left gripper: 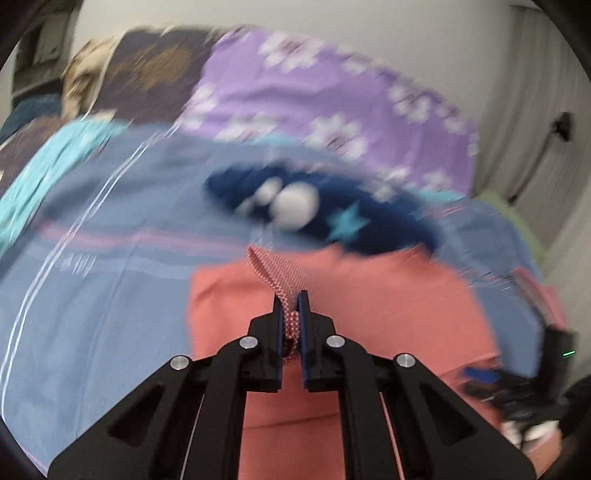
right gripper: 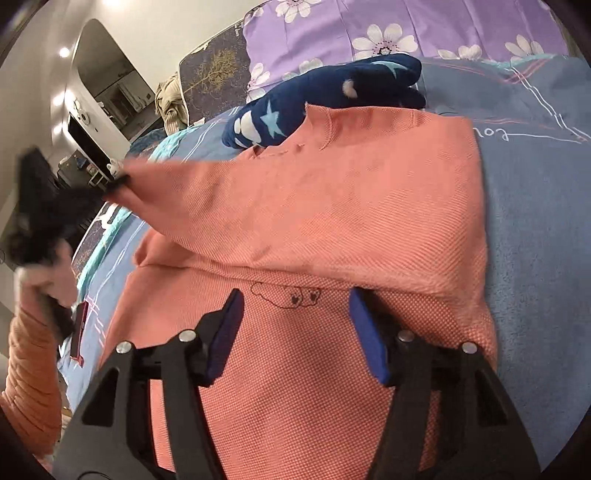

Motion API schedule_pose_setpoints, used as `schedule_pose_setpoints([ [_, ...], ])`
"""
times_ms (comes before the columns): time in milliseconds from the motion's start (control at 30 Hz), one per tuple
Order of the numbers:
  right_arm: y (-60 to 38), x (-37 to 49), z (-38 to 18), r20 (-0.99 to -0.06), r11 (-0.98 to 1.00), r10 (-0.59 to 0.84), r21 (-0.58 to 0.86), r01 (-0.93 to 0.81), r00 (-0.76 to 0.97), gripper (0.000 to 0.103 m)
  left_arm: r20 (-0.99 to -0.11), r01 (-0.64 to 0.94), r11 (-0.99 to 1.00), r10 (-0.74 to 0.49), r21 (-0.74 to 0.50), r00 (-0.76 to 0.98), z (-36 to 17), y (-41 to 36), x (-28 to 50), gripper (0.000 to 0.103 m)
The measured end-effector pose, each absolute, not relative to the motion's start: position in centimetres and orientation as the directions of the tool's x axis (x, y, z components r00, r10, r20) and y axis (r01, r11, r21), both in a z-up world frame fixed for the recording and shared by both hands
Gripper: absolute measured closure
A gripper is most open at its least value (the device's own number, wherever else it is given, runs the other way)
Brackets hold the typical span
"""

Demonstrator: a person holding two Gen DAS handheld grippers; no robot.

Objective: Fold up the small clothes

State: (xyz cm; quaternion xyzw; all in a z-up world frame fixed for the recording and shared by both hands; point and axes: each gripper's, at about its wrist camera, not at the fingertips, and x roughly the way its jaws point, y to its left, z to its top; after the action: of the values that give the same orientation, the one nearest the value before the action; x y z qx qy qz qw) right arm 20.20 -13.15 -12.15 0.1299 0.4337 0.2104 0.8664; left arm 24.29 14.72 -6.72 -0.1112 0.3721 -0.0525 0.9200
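The left gripper [left gripper: 291,301] pinches the coral top [right gripper: 332,206] by an edge, lifting it, while the right gripper [right gripper: 295,306] hangs apart above it.

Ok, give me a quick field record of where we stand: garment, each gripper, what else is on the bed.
garment: coral knit top, spread on the blue bedsheet, one edge lifted and pulled to the left of the right wrist view
left gripper: shut on a pinch of the top's fabric
right gripper: open, above the top, nothing between its pads
nearby: navy star-print garment behind the top; purple flowered pillow
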Motion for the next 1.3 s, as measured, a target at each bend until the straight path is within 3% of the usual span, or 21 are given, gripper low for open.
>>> schedule_pose_setpoints([
  [133,-13.0,20.3,-11.9,-0.701,0.880,0.473,0.394,-0.264,0.534,0.038,-0.733,-0.067,0.978,-0.104,-0.200,0.672,-10.2,16.1,24.7,0.088],
  [300,-13.0,20.1,-11.9,-0.709,0.886,0.463,0.381,-0.265,0.531,0.038,-0.677,-0.082,0.978,-0.072,-0.192,0.732,-7.9,16.7,23.4,0.083],
  [400,-13.5,19.8,-10.4,-0.706,0.892,0.452,0.372,-0.257,0.545,0.061,-0.646,-0.023,0.977,-0.122,-0.211,0.754,-6.9,15.7,22.4,0.078],
  [433,-13.9,19.4,-9.5,-0.673,0.876,0.482,0.397,-0.275,0.561,0.080,-0.651,-0.005,0.980,-0.130,-0.201,0.748,-7.1,15.2,22.3,0.074],
  [467,-14.2,18.8,-8.5,-0.638,0.862,0.505,0.414,-0.294,0.581,0.083,-0.666,0.013,0.985,-0.126,-0.172,0.736,-7.7,14.5,22.4,0.071],
  [567,-14.8,18.9,-7.4,-0.615,0.884,0.464,0.372,-0.284,0.638,0.083,-0.750,0.015,0.993,-0.095,-0.113,0.654,-11.4,13.4,23.7,0.068],
  [667,-15.7,21.0,-11.4,-0.768,0.953,0.293,0.284,-0.107,0.569,0.084,-0.747,0.009,0.998,-0.050,-0.059,0.663,-11.8,12.8,23.4,0.065],
  [733,-17.0,20.5,-12.8,-0.734,0.931,0.336,0.353,-0.091,0.591,0.093,-0.753,0.014,1.000,-0.028,-0.025,0.658,-11.8,12.5,23.2,0.064],
  [1000,-18.1,17.4,-12.3,-0.748,0.932,0.331,0.354,-0.076,0.574,0.091,-0.745,0.017,0.996,-0.073,-0.083,0.663,-11.2,13.4,19.9,0.061],
  [1133,-18.7,16.4,-12.5,-0.735,0.914,0.359,0.401,-0.058,0.575,0.091,-0.755,0.046,0.998,-0.066,-0.047,0.652,-11.1,13.4,16.1,0.041],
  [1300,-19.2,14.1,-12.4,-0.735,0.912,0.357,0.407,-0.047,0.576,0.091,-0.784,0.053,0.996,-0.091,-0.075,0.614,-12.3,14.5,10.9,0.039],
])
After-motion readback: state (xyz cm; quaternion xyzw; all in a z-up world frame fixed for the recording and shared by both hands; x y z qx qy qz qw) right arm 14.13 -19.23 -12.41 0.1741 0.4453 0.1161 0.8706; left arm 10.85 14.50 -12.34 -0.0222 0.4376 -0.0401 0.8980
